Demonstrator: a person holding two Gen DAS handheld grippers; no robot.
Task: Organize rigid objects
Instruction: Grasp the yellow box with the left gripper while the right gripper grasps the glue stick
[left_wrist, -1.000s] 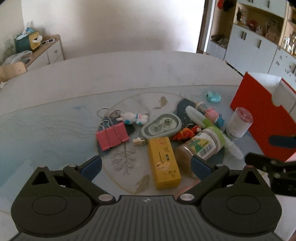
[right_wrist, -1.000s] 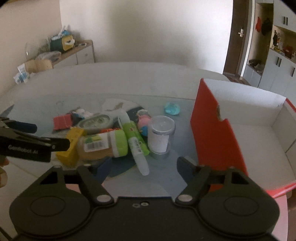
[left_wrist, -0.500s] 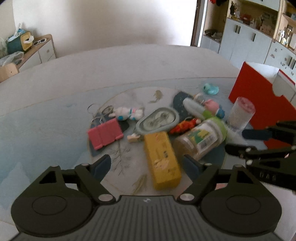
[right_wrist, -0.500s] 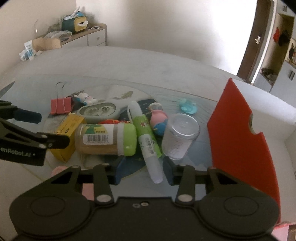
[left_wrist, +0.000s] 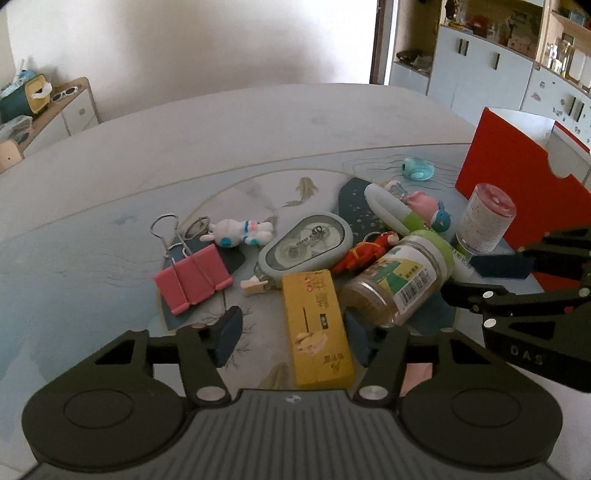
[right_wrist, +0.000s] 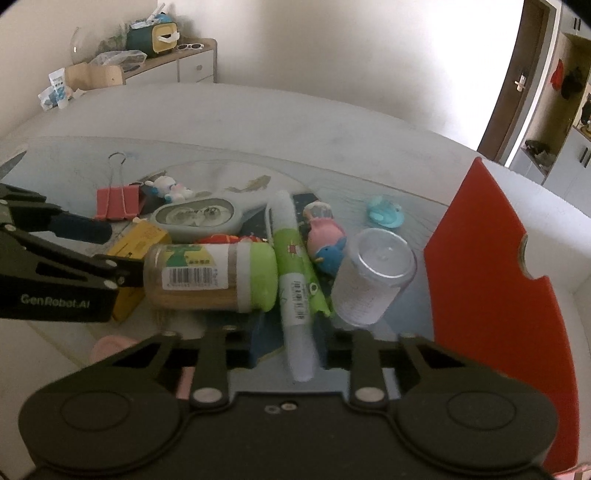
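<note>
Nearest the left wrist camera, left gripper (left_wrist: 291, 341): fingers moderately apart, straddling the near end of the yellow box (left_wrist: 316, 326), which lies flat on the tabletop (left_wrist: 92, 243). Contact between pads and box cannot be told.

Nearest the right wrist camera, right gripper (right_wrist: 290, 349): fingers narrowed on either side of the white end of the green-and-white glue stick (right_wrist: 295, 291); whether the pads touch it cannot be told. Glue stick lies along the view axis, pointing away.

Middle of the pile:
- Jar with green lid (right_wrist: 210, 277) on its side, barcode up, lid touching the glue stick, its base near the left gripper's fingertip.
- Clear plastic cup (right_wrist: 373, 277) tilted, just right of the glue stick.
- Pink pig figure (right_wrist: 325, 236) between glue stick and cup, on a dark mat.
- Red figurine (left_wrist: 365, 251) between jar and correction tape dispenser (left_wrist: 306, 249).
- Small wooden clip (left_wrist: 253, 286) just left of the box's far end.
- Pink binder clip (left_wrist: 192, 282) left of the box, wire handles pointing away.
- White rabbit toy (left_wrist: 240, 232) lying beyond the binder clip.

Farther: small teal object (left_wrist: 417, 170) apart from the pile. Red-sided box (right_wrist: 491, 280) stands open at the right tabletop edge, near the cup.
</note>
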